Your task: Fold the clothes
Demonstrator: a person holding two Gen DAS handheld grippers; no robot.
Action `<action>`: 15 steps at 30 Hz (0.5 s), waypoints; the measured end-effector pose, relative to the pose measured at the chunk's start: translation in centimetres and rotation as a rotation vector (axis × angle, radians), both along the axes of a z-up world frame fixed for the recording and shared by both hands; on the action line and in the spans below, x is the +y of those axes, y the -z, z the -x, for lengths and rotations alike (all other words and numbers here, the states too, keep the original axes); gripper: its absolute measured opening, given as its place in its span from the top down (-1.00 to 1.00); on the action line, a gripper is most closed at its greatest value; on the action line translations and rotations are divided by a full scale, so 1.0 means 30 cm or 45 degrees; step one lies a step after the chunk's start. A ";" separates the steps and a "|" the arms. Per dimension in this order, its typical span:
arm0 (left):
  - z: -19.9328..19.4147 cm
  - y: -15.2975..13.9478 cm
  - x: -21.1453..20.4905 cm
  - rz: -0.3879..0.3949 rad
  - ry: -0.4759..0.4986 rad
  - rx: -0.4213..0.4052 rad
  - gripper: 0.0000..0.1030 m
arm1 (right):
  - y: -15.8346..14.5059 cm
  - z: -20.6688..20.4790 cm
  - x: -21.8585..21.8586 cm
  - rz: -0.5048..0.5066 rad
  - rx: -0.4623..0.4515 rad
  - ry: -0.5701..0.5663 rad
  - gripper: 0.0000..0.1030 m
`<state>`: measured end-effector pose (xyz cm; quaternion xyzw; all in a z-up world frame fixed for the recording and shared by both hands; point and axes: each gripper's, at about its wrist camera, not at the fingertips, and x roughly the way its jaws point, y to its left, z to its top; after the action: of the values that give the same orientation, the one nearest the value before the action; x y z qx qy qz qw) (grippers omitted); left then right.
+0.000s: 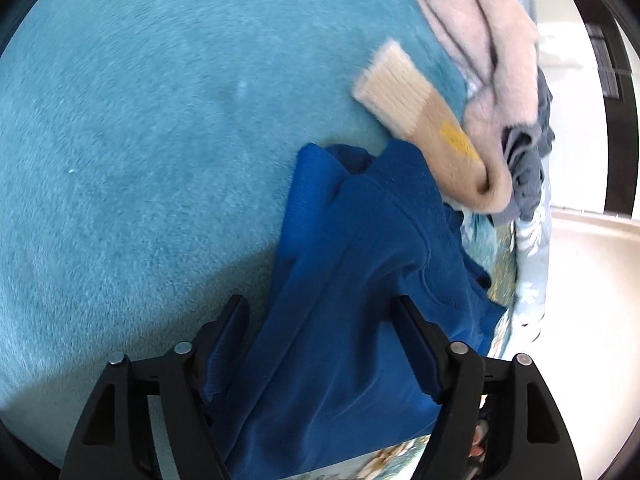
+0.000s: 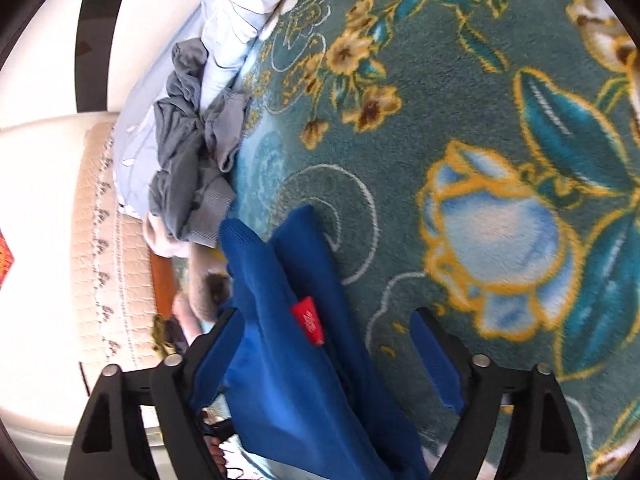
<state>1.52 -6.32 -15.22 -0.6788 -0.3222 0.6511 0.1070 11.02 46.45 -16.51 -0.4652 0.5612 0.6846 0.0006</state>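
A blue garment (image 1: pixel 352 280) hangs between the spread fingers of the left gripper (image 1: pixel 320 332) and the right gripper (image 2: pixel 324 344), both wide apart, above a floral blanket (image 2: pixel 480 160).

Support surface: plush teal blanket (image 1: pixel 140 140), plain in left wrist view; right wrist view shows a floral-patterned blanket (image 2: pixel 460 160). On it: blue garment (image 1: pixel 352 280), beige-pink fuzzy sweater (image 1: pixel 460 80) far right, crumpled grey garment (image 2: pixel 188 152) at left edge beside pale blue floral bedding (image 2: pixel 240 12).
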 end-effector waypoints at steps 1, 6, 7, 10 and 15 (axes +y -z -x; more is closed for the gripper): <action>-0.002 -0.002 0.008 0.014 0.024 0.007 -0.54 | 0.006 0.011 -0.004 0.011 0.005 -0.011 -0.76; -0.017 -0.008 0.026 0.029 0.068 0.018 -0.58 | 0.004 0.088 -0.080 -0.026 -0.021 -0.236 -0.76; -0.021 -0.004 0.026 -0.009 0.062 0.007 -0.58 | 0.000 0.102 -0.099 -0.044 -0.023 -0.284 -0.76; -0.035 0.008 0.027 -0.114 0.043 -0.024 -0.58 | 0.004 0.115 -0.144 -0.030 -0.028 -0.344 -0.78; -0.057 0.036 -0.022 -0.204 -0.085 -0.088 -0.57 | 0.039 0.066 -0.118 0.067 -0.010 -0.157 -0.71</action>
<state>3.22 -6.98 -16.29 -0.6790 -0.3992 0.6027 0.1280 9.05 42.90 -17.67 -0.5014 0.5494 0.6664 -0.0518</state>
